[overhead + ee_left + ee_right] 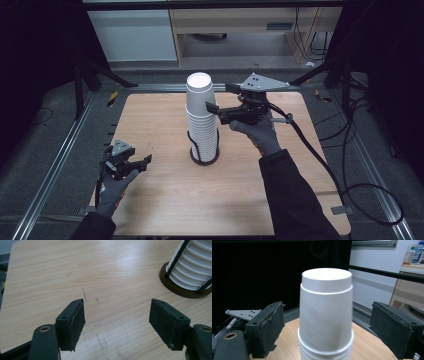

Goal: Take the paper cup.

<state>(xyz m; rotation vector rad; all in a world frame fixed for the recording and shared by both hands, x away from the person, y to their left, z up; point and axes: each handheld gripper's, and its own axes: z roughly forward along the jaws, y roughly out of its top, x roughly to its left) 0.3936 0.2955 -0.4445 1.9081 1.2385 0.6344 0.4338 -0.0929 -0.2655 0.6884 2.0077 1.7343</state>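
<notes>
Black fingers (398, 331) of the right gripper (214, 111) stand apart either side of the top cup (325, 312), gripping nothing. We find the cup stack (202, 120) upright in its wire holder (204, 152), mid-desk (165, 195). Paper cups — light, thin-walled, easily crushed; we'd pinch gently below the top's base. Left gripper (131, 162) idles low, open and empty.

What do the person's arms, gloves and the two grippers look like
Both grippers are black with square, rubber-faced pads. The right gripper carries a grey three-cornered plate dotted with holes and trails a black cable. The hands wear grey gloves with orange trim, and the sleeves are dark.
</notes>
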